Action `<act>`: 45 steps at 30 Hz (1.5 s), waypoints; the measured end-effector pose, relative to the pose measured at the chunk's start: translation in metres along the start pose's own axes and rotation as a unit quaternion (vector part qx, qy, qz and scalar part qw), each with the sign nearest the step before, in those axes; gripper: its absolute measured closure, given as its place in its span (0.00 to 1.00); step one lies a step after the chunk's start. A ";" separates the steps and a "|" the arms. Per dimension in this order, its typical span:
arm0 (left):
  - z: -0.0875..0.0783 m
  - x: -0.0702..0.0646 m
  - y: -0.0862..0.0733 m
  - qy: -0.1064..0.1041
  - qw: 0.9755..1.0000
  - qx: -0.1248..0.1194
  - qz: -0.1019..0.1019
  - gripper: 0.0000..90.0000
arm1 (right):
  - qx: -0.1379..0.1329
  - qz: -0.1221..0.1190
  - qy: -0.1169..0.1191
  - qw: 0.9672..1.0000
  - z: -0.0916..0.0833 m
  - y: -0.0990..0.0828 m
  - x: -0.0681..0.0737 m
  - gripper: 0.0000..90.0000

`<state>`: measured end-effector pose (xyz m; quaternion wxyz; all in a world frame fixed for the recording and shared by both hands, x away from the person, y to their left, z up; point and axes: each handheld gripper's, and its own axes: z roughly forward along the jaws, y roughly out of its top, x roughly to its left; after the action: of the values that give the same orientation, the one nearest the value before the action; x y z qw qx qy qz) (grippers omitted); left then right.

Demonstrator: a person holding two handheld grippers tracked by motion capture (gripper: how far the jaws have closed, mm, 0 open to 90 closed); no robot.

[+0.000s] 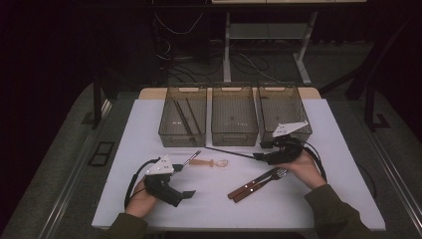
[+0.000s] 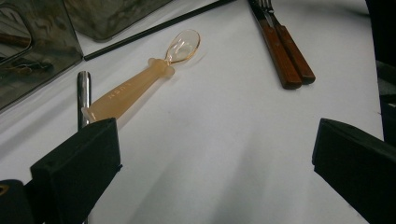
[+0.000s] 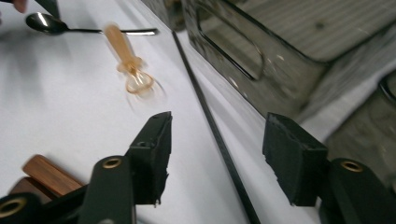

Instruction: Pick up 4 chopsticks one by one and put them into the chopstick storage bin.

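On the white table (image 1: 323, 164), near its middle, lies a black chopstick (image 1: 229, 152), thin and slanting, just in front of the centre one of three smoky clear bins (image 1: 234, 119). Over its right end hovers the right gripper (image 1: 260, 157), jaws partly apart and astride the stick, pads clear of it on both sides, nothing gripped; seen along those jaws in the right gripper view, the chopstick (image 3: 210, 121) runs up between them beside the bin wall (image 3: 252, 60). Toward the near left edge rests the left gripper (image 1: 190, 194), jaws spread wide and empty, bare tabletop between them in the left gripper view. Just beyond it, an amber plastic spoon (image 2: 140, 81) with a clear bowl, and beside its handle a metal spoon (image 3: 46, 23), handle end touching or nearly so; cannot tell which. Farther right, a wooden-handled knife and fork (image 1: 256, 184) lying side by side, touching. Inside the left bin (image 1: 171, 132), two more dark chopsticks (image 1: 184, 119).
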<state>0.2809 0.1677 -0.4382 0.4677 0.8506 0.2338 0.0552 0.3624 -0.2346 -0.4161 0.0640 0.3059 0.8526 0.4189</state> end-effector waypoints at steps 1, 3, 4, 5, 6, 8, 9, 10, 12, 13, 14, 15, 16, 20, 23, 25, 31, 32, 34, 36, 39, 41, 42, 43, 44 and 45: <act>0.000 0.000 0.000 0.001 1.000 0.001 0.001 0.00 | 0.003 0.003 0.000 1.000 0.000 -0.001 -0.002 0.53; -0.001 0.000 -0.001 -0.001 1.000 -0.001 0.000 0.00 | 0.006 0.004 -0.002 1.000 0.002 -0.003 -0.005 0.57; -0.001 0.001 -0.001 -0.002 1.000 -0.001 0.000 0.00 | 0.009 0.006 0.002 1.000 0.003 -0.004 -0.007 0.59; -0.002 0.001 -0.001 -0.002 1.000 -0.001 -0.001 0.00 | 0.014 0.006 0.003 1.000 0.004 -0.005 -0.008 0.61; -0.002 0.001 -0.001 -0.002 1.000 -0.002 -0.004 0.00 | 0.017 0.005 0.001 1.000 0.006 -0.006 -0.009 0.64; -0.002 0.002 -0.001 0.000 1.000 0.000 -0.007 0.00 | 0.022 0.004 0.006 1.000 0.010 -0.007 -0.011 0.68; -0.003 0.002 -0.001 0.002 1.000 0.000 -0.007 0.01 | 0.024 0.002 0.005 1.000 0.011 -0.007 -0.011 0.70; -0.003 0.001 -0.001 0.007 1.000 0.000 -0.007 0.05 | 0.027 -0.001 0.005 1.000 0.013 -0.007 -0.011 0.72; -0.002 0.001 -0.001 0.014 1.000 0.001 -0.008 0.12 | 0.035 -0.003 0.009 0.999 0.017 -0.007 -0.012 0.75; -0.002 0.001 -0.001 0.014 1.000 0.001 -0.009 0.12 | 0.039 -0.005 0.010 0.999 0.020 -0.007 -0.012 0.76; -0.002 0.001 -0.001 0.013 1.000 0.003 -0.008 0.12 | 0.043 -0.008 0.009 0.999 0.022 -0.007 -0.011 0.77; -0.002 0.000 -0.001 0.013 1.000 0.004 -0.007 0.12 | 0.047 -0.011 0.009 0.999 0.024 -0.008 -0.011 0.78; -0.002 0.000 -0.001 0.013 1.000 0.002 -0.006 0.12 | 0.051 -0.016 0.008 0.999 0.026 -0.008 -0.011 0.79; -0.003 -0.002 -0.002 0.012 1.000 -0.001 -0.004 0.12 | 0.067 -0.028 0.003 0.997 0.033 -0.007 -0.010 0.83; -0.004 -0.003 -0.002 0.012 1.000 -0.003 -0.005 0.12 | 0.076 -0.038 -0.001 0.996 0.035 -0.008 -0.008 0.85; -0.003 -0.002 -0.002 0.012 1.000 -0.002 -0.005 0.12 | 0.079 -0.047 -0.006 0.996 0.036 -0.007 -0.007 0.86; -0.003 -0.002 -0.002 0.011 1.000 0.002 -0.004 0.12 | 0.082 -0.061 -0.010 0.995 0.036 -0.007 -0.005 0.91; -0.003 -0.002 -0.002 0.011 1.000 0.002 -0.004 0.12 | 0.082 -0.062 -0.009 0.995 0.036 -0.007 -0.005 0.92; -0.003 -0.002 -0.002 0.011 1.000 0.002 -0.004 0.12 | 0.083 -0.063 -0.006 0.995 0.036 -0.007 -0.005 0.92; -0.003 -0.002 -0.002 0.011 1.000 0.001 -0.006 0.12 | 0.085 -0.065 -0.003 0.994 0.035 -0.007 -0.004 0.93; -0.003 -0.002 -0.002 0.010 1.000 0.000 -0.005 0.12 | 0.093 -0.078 0.003 0.993 0.035 -0.006 -0.004 0.94; -0.003 -0.002 -0.002 0.010 1.000 0.001 -0.005 0.12 | 0.100 -0.086 0.008 0.991 0.035 -0.004 -0.003 0.94; -0.003 -0.002 -0.002 0.010 1.000 0.000 -0.005 0.12 | 0.103 -0.086 0.010 0.991 0.035 -0.003 -0.002 0.95; -0.003 -0.002 -0.002 0.010 1.000 0.000 -0.005 0.12 | 0.104 -0.093 0.009 0.990 0.035 -0.003 -0.003 0.95; -0.003 -0.002 -0.002 0.009 1.000 0.001 -0.004 0.12 | 0.104 -0.088 0.014 0.991 0.035 -0.003 -0.001 0.95; -0.003 -0.002 -0.002 0.009 1.000 0.002 -0.003 0.12 | 0.105 -0.092 0.013 0.990 0.035 -0.003 -0.002 0.95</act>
<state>0.2775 0.1698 -0.4379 0.4642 0.8502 0.2408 0.0610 0.3750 -0.2135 -0.4412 0.0585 0.2252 0.9173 0.3231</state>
